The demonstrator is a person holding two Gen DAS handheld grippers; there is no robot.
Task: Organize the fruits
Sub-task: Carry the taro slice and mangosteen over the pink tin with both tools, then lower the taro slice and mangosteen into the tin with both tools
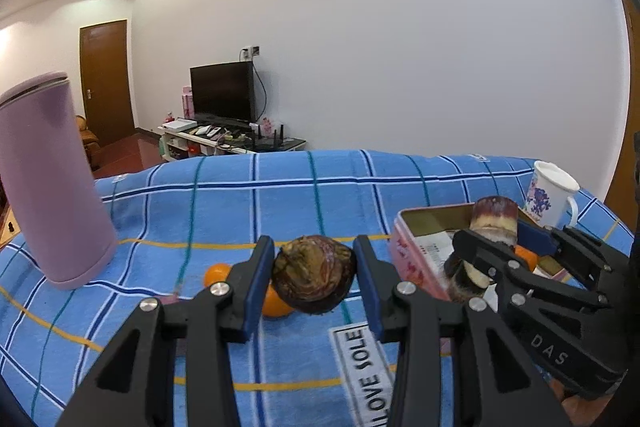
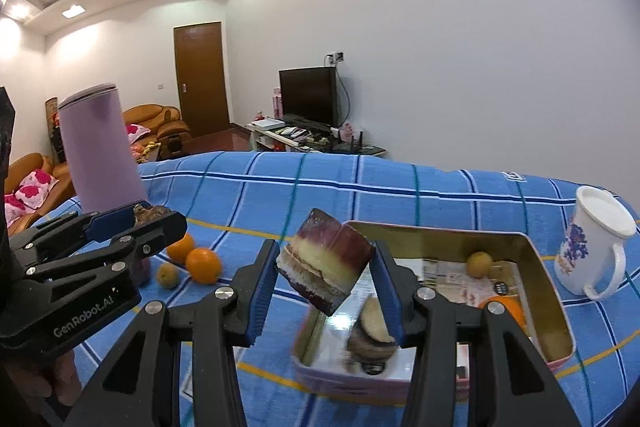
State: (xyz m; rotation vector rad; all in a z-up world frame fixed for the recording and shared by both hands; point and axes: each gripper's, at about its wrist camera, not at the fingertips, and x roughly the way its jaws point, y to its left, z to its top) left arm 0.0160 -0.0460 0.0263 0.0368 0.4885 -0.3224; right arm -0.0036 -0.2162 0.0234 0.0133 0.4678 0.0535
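My left gripper [image 1: 314, 277] is shut on a dark brown mangosteen-like fruit [image 1: 314, 273], held above the blue checked cloth. It also shows in the right wrist view [image 2: 138, 223]. My right gripper [image 2: 326, 265] is shut on a purple-and-yellow sugarcane piece [image 2: 326, 263], held above the near left corner of the pink tin box [image 2: 556, 307]. The sugarcane also shows in the left wrist view [image 1: 494, 223]. Another sugarcane piece [image 2: 370, 333], a small yellow fruit [image 2: 479, 263] and an orange [image 2: 506, 307] lie in the tin. Two oranges [image 2: 202, 264] and a small yellow fruit [image 2: 167, 275] lie on the cloth.
A tall lilac cylinder [image 2: 100, 151] stands at the left of the table. A white floral mug [image 2: 592, 247] stands right of the tin. A white label [image 1: 366, 375] is sewn on the cloth. A TV stand and door are far behind.
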